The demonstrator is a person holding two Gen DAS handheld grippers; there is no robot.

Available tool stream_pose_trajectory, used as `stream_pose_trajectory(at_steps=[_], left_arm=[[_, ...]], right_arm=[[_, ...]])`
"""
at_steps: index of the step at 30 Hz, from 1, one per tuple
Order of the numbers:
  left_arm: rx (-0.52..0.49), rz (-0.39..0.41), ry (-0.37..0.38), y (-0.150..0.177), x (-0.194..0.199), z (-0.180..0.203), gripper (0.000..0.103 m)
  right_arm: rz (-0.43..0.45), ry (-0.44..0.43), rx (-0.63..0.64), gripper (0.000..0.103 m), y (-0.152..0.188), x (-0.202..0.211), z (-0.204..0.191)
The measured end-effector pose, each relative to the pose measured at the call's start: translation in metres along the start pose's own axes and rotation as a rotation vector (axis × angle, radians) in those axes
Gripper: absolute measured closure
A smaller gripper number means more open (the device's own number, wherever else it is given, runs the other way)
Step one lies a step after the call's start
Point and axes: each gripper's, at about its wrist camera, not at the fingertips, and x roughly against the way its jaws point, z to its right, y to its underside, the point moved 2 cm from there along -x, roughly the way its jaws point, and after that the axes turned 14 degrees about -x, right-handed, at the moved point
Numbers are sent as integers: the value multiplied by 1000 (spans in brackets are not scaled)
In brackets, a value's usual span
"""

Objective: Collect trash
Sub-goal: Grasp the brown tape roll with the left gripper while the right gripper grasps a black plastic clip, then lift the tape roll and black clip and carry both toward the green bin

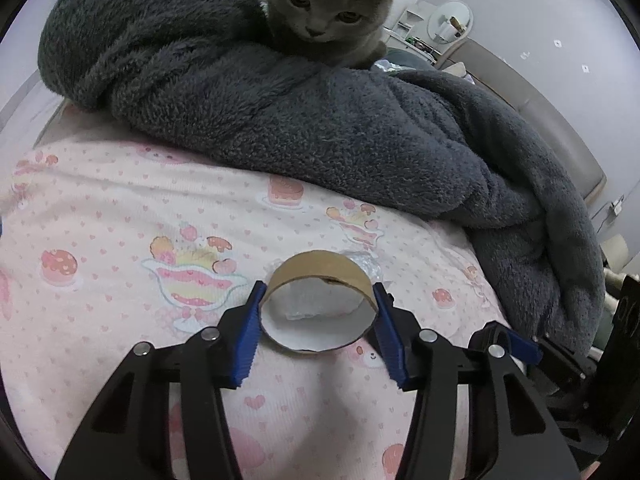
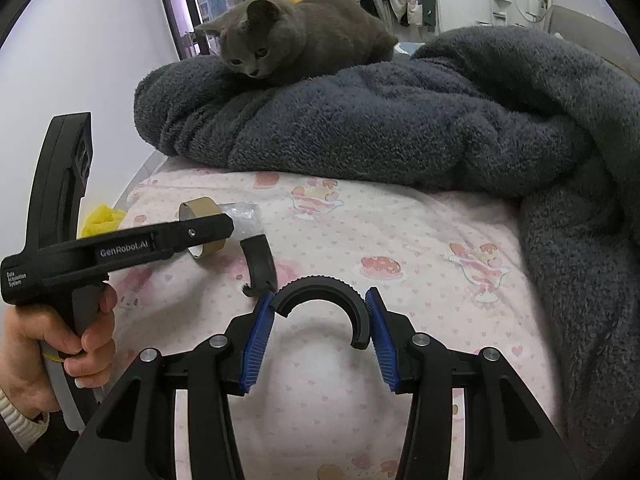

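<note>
Each claw grips across its piece's width so it cannot roll — left claw (image 1: 318,312) closed on the cardboard ring (image 1: 320,300), right claw (image 2: 320,320) closed on the black half-ring (image 2: 322,292).

A cat (image 2: 296,36) lies on a blanket (image 2: 400,120) at the back of the bed (image 2: 400,232), with a cardboard ring (image 2: 200,210) on the sheet before it.

The pink-printed bed (image 2: 400,240) carries a grey blanket (image 2: 400,128), cardboard ring (image 1: 320,300), crumpled plastic (image 2: 244,218) and 2 black fragments (image 2: 324,300).
</note>
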Motion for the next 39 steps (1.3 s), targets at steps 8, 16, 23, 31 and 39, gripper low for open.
stream_pose_trajectory(at_steps=[8, 16, 23, 31, 39], left_arm=[[-41, -9, -32, -1, 11, -3, 49], [-151, -125, -68, 8, 11, 1, 49], [-229, -149, -49, 17, 21, 11, 50], [-238, -164, 1, 25, 36, 11, 50], [-269, -182, 21, 42, 53, 9, 50]], right_arm=[[14, 1, 16, 55, -5, 3, -12], [20, 6, 30, 55, -5, 3, -22], [28, 8, 27, 55, -6, 8, -26], [33, -16, 27, 55, -6, 11, -38], [-31, -130, 22, 55, 5, -3, -63]])
